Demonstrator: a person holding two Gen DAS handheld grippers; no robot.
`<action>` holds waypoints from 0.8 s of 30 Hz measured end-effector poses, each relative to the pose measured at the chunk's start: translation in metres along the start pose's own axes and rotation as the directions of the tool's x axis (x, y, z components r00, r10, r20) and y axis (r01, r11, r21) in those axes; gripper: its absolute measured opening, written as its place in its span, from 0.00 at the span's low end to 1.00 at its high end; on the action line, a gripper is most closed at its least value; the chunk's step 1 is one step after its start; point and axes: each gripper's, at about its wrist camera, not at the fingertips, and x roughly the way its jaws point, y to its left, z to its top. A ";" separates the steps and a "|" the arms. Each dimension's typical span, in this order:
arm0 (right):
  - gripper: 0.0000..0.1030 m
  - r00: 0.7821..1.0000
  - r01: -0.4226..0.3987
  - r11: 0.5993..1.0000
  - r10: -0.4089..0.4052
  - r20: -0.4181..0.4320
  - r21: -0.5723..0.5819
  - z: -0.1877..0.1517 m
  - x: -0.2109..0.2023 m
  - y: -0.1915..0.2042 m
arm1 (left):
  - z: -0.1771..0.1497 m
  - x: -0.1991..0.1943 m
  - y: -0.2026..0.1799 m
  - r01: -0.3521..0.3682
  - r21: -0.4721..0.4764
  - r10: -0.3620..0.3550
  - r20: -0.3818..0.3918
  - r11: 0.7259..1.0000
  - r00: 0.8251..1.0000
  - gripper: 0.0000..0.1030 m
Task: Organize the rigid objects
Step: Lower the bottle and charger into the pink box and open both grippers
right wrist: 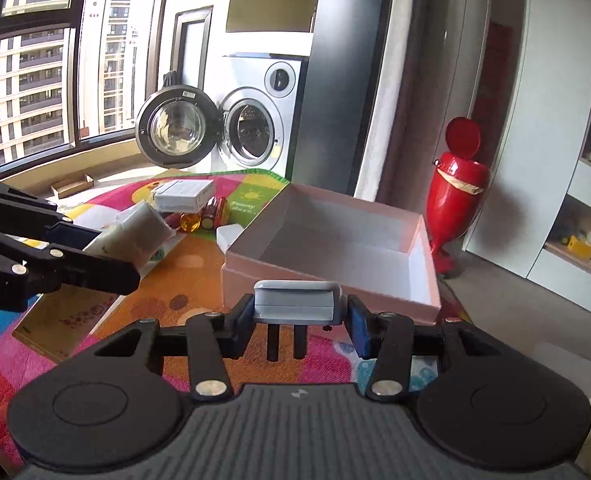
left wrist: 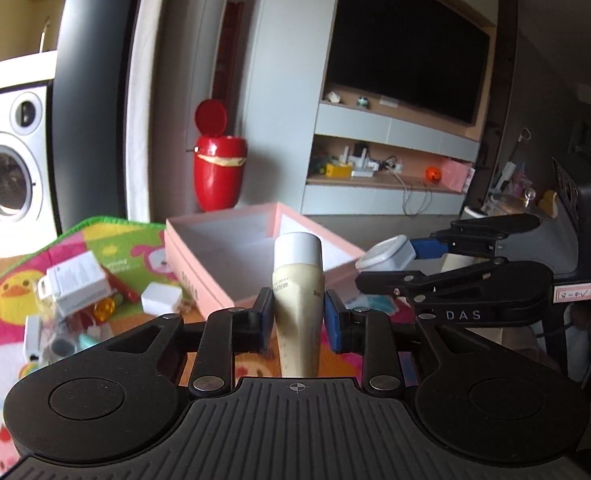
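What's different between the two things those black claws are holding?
The left gripper clamps a cream tube with a white cap, tall, round and upright. The right gripper clamps a grey plug adapter, short, boxy and lying flat, two dark prongs pointing down. The tube looks glossy and tapered; the adapter matte and square-edged. Both are pinched between blue pads near the open pink box.

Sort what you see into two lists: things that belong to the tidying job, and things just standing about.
Job: pink box; cream tube in left gripper; grey plug in right gripper; loose items on mat.

Standing about: red bin; washing machine; TV.
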 end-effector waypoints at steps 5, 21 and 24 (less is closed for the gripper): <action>0.46 0.990 0.103 0.993 -0.108 0.092 0.060 0.052 0.013 -0.048 | 0.084 0.066 0.025 0.024 -0.114 -0.014 0.083 0.993 0.996 0.29; 0.78 0.995 0.085 0.993 -0.080 0.065 -0.079 -0.023 0.047 -0.014 | 0.012 0.097 0.086 -0.144 -0.253 0.132 -0.067 0.957 0.989 0.30; 0.80 0.999 0.038 0.997 -0.036 0.034 -0.061 -0.039 0.040 0.002 | -0.014 0.054 0.092 -0.284 -0.213 0.281 -0.047 0.935 0.959 0.30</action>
